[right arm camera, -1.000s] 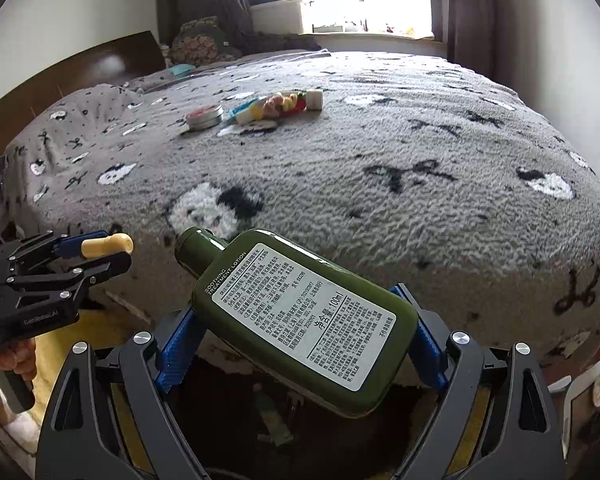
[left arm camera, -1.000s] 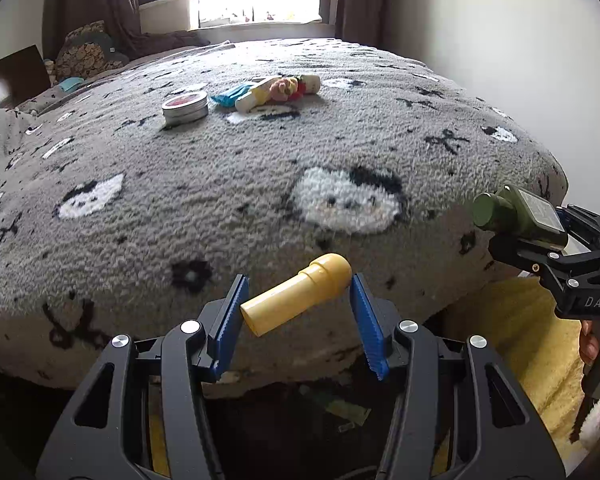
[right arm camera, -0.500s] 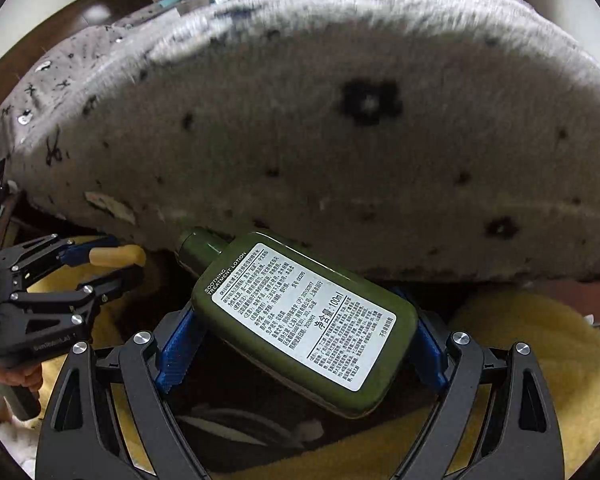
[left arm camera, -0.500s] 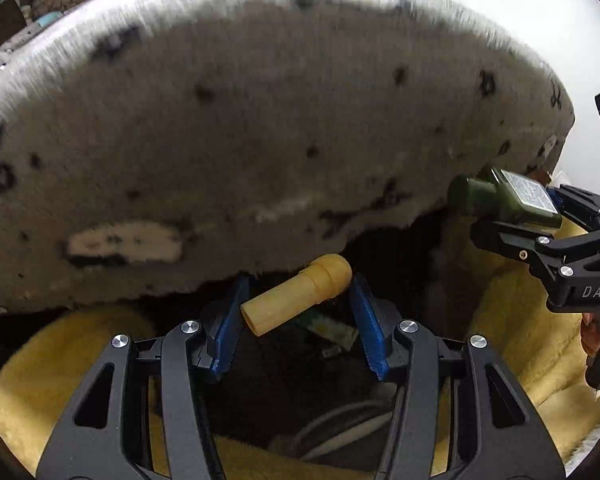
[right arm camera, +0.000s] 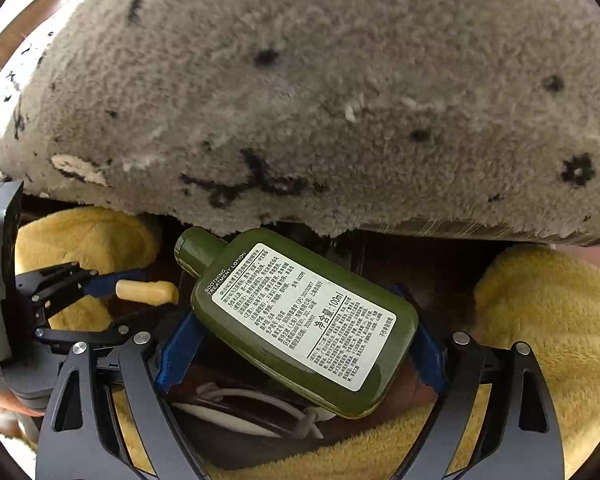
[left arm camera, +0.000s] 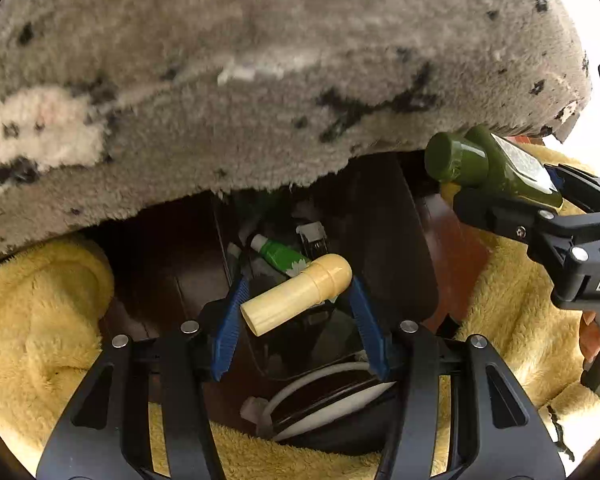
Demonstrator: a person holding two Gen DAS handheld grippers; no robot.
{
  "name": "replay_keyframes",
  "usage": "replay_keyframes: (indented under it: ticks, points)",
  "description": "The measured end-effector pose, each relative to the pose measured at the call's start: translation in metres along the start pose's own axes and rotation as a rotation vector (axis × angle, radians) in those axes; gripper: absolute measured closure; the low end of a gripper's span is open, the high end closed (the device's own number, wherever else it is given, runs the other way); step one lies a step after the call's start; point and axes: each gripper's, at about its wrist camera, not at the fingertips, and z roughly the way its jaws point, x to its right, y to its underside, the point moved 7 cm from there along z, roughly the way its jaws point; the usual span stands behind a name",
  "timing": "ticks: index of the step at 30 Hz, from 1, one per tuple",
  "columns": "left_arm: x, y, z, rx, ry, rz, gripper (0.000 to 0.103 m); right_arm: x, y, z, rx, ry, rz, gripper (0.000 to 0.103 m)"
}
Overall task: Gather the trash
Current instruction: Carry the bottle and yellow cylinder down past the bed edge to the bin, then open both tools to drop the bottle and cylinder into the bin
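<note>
Left tool (left arm camera: 296,300) clamped on pale yellow cylindrical plastic tube (left arm camera: 298,294); right tool (right arm camera: 300,344) clamped on flat dark-green lotion bottle (right arm camera: 300,320), both below grey fleece bedspread (left arm camera: 260,80).

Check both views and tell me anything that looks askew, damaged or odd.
The yellow tube sits crooked in the left gripper, slanted across its fingers rather than square. The green bottle also lies diagonally in the right gripper. Both look whole, and the bottle is capped. Nothing is spilled.

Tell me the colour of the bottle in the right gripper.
Dark olive green bottle with a white label; right wrist view shows it best.
</note>
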Motion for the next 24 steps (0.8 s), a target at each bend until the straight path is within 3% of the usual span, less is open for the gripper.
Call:
replay_keyframes:
  ticks: [6,8,11,15,24]
  points:
    - [0.006,0.0,0.007,-0.012,0.005,0.003,0.053,0.0,-0.003,0.007,-0.013,-0.011,0.01,0.014]
    - [0.005,-0.001,0.007,-0.009,-0.005,-0.001,0.044,0.001,-0.005,0.009,-0.012,-0.017,0.018,0.012]
    - [0.005,-0.002,0.007,-0.007,-0.007,-0.009,0.041,0.006,-0.008,0.005,0.004,-0.024,0.033,0.005]
    - [0.002,-0.003,0.002,-0.002,-0.015,-0.015,0.037,0.01,-0.015,-0.004,0.023,-0.028,0.041,0.005]
    - [-0.001,-0.019,-0.041,0.113,-0.051,-0.005,0.011,0.019,-0.033,-0.043,0.132,0.032,0.026,0.004]
